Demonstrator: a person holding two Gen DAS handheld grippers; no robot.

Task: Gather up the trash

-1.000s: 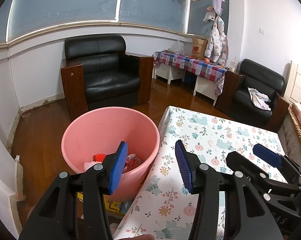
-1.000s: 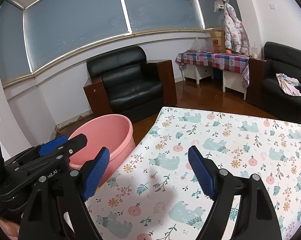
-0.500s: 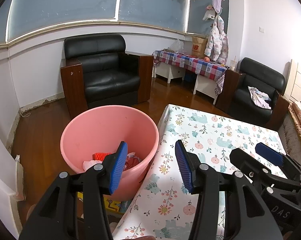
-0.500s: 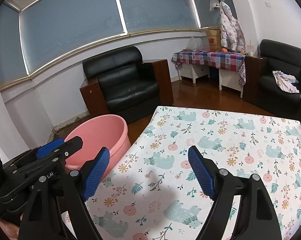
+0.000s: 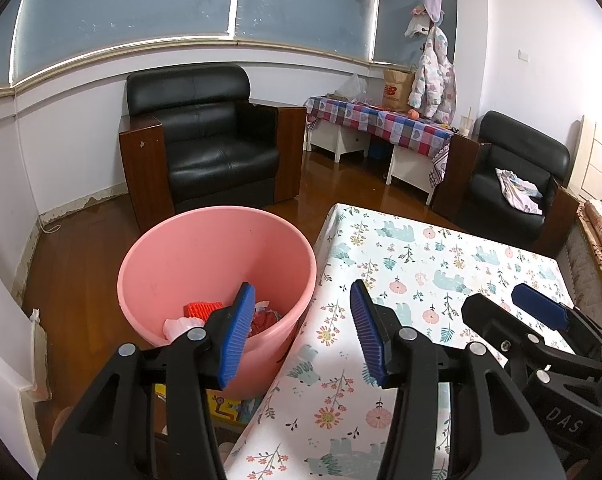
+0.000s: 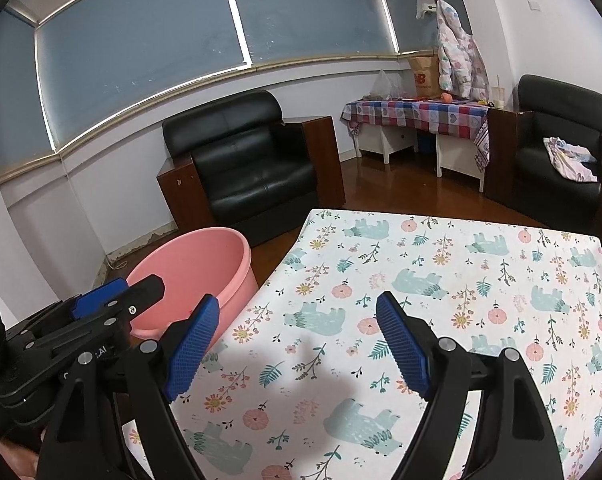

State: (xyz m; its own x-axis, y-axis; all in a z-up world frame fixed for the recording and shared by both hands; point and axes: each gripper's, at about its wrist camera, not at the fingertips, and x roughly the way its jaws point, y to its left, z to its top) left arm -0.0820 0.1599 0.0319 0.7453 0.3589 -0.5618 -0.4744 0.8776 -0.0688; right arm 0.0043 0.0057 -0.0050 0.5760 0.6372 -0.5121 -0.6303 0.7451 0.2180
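Left gripper empty, trash in bucket below

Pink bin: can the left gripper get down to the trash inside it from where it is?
Probably yes. The pink bin has no lid, the left gripper is open beside its rim, and nothing covers the trash.

bin left of table, trash inside

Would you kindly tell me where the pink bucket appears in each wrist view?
Left wrist: pink bucket left of centre, trash visible inside, beside the table.
Right wrist: pink bucket lower left, behind the left gripper.
Shared landmark: black armchair beyond the bucket.
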